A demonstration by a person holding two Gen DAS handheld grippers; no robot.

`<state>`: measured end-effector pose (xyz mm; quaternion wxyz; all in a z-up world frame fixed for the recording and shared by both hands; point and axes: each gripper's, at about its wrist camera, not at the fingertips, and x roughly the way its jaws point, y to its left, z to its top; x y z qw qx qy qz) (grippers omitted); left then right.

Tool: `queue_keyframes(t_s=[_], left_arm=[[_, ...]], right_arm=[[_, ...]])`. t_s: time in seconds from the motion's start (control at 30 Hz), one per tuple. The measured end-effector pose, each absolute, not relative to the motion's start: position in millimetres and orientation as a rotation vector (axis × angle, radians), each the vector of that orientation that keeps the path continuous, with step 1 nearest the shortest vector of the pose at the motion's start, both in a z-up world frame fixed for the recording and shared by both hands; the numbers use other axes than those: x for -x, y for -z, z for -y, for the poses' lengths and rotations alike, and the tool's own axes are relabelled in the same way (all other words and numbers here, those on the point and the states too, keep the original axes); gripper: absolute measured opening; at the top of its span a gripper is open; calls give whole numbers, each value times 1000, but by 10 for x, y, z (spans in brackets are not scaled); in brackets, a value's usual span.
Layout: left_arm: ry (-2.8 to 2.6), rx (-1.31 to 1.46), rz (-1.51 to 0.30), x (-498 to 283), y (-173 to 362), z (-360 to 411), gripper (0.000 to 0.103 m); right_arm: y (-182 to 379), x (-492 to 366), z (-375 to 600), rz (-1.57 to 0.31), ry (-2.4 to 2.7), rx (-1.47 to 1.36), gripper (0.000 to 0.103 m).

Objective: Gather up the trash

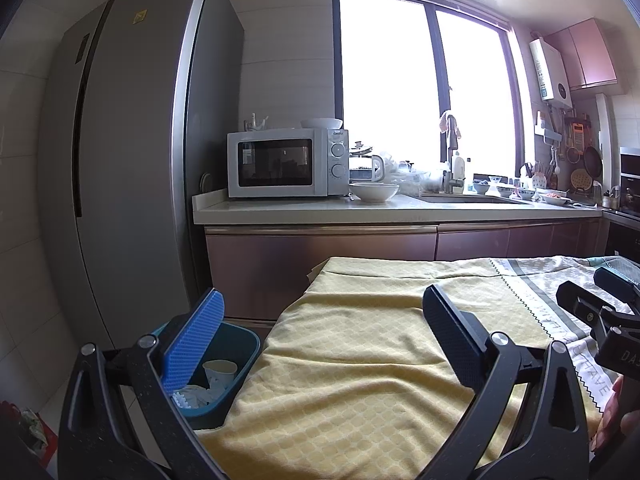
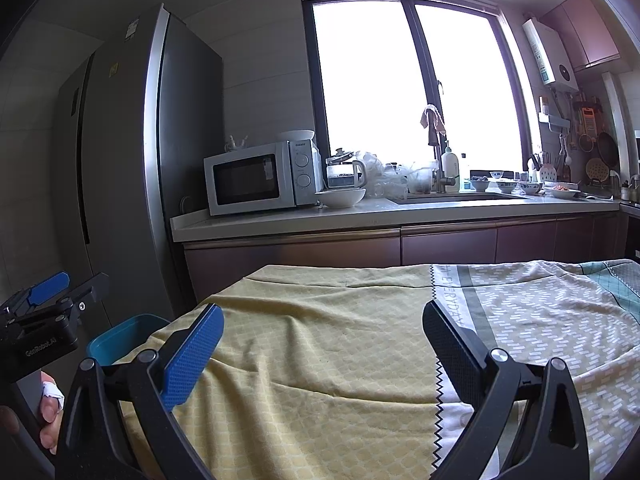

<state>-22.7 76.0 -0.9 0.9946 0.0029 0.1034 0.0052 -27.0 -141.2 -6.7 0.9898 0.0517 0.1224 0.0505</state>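
Observation:
A teal trash bin [image 1: 236, 356] stands on the floor at the table's left edge; it also shows in the right wrist view [image 2: 120, 338]. Inside it lie a white paper cup [image 1: 220, 372] and crumpled white paper [image 1: 192, 394]. My left gripper [image 1: 320, 320] is open and empty, over the yellow tablecloth [image 1: 352, 360] beside the bin. My right gripper [image 2: 322, 332] is open and empty, over the same cloth [image 2: 320, 360] to the right. Each gripper shows at the edge of the other's view.
A grey fridge [image 1: 132, 160] stands at the left. Behind the table runs a counter [image 1: 360, 210] with a microwave [image 1: 284, 162], a white bowl [image 1: 374, 192], a sink, bottles and dishes. The cloth's right part is patterned grey and white [image 2: 540, 320].

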Motion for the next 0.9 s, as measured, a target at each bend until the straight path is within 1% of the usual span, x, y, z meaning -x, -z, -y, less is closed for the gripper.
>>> queue_keyframes(t_s=[0.9], left_arm=[[-18,-7,-204,227,1,-765,98]], right_arm=[[62,260,1394,-244,-102,-104,96]])
